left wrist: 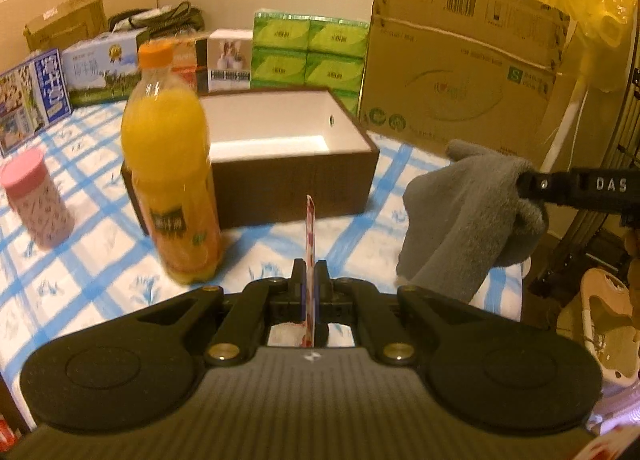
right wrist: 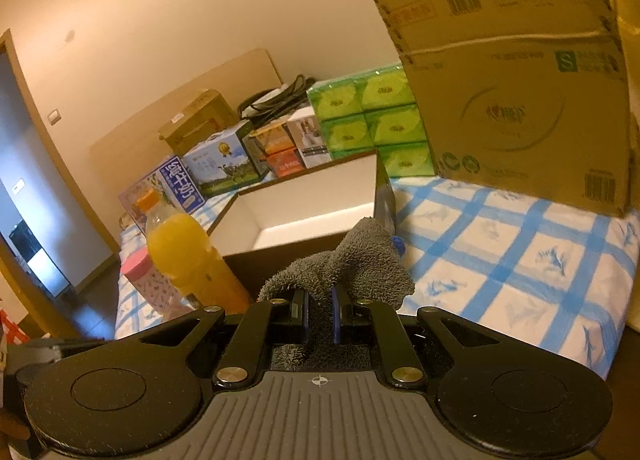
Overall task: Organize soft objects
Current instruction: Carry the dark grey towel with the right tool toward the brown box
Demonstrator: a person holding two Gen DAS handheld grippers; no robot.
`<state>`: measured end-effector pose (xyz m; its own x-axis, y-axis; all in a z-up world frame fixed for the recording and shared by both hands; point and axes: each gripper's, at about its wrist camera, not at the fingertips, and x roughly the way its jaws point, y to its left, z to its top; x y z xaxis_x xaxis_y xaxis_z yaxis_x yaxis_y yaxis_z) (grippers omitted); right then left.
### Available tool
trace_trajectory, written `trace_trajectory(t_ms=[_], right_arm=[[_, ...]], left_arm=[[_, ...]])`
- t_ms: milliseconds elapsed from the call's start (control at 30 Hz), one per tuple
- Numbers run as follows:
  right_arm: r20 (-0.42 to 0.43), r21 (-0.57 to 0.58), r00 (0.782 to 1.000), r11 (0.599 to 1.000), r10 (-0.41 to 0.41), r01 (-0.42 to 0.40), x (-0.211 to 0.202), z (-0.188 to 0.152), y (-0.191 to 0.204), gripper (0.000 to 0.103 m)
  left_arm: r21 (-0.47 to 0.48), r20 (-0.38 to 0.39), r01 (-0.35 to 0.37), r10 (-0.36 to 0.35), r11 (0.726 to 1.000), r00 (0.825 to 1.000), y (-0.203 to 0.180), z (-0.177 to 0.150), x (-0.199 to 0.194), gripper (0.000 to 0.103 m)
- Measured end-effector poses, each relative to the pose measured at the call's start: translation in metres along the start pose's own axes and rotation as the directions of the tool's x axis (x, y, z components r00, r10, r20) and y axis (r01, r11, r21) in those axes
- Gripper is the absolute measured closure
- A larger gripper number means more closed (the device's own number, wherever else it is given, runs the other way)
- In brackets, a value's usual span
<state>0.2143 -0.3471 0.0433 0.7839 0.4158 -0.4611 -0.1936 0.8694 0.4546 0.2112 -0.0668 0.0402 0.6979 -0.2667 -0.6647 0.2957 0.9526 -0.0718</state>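
My left gripper (left wrist: 310, 274) is shut on a thin flat red-and-white patterned packet (left wrist: 310, 232) that stands edge-on between its fingers, above the checked bed cover. My right gripper (right wrist: 320, 306) is shut on a grey fuzzy cloth (right wrist: 352, 260); in the left wrist view the cloth (left wrist: 460, 219) hangs from that gripper (left wrist: 524, 185) at the right, above the bed's edge. An open brown box with a white inside (left wrist: 296, 179) stands ahead of both grippers; it also shows in the right wrist view (right wrist: 304, 203).
An orange juice bottle (left wrist: 172, 187) stands at the box's front left corner, a pink-lidded cup (left wrist: 38, 199) further left. Cartons, green tissue packs (left wrist: 308, 55) and a large cardboard box (left wrist: 460, 71) line the back. The bed edge drops off at right.
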Motion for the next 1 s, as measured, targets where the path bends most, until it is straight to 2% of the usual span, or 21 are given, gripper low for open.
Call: trace_trajectory(t_ms=[367, 633, 900, 1000], right_arm=[[0.087, -0.068, 0.996, 0.997, 0.036, -0.03, 0.037, 0.064, 0.003, 0.092], [0.172, -0.121, 0.983, 0.992, 0.063, -0.042, 0.075, 0.123, 0.01, 0.092], [0.159, -0.171, 0.986, 0.985, 0.055, -0.027, 0.15, 0.148, 0.002, 0.092], [0.133, -0.169, 0.988, 0.984, 0.076, -0.053, 0.179, 0.151, -0.006, 0.092]], left_arm=[[0.005, 0.066, -0.019, 0.019, 1.0, 0.998, -0.002, 0.069, 0.034, 0.1], [0.019, 0.084, -0.081, 0.079, 0.997, 0.993, -0.002, 0.124, 0.066, 0.1], [-0.023, 0.08, -0.167, 0.169, 0.986, 0.982, 0.007, 0.176, 0.109, 0.1], [-0.047, 0.057, -0.193, 0.196, 0.98, 0.979, 0.011, 0.188, 0.13, 0.1]])
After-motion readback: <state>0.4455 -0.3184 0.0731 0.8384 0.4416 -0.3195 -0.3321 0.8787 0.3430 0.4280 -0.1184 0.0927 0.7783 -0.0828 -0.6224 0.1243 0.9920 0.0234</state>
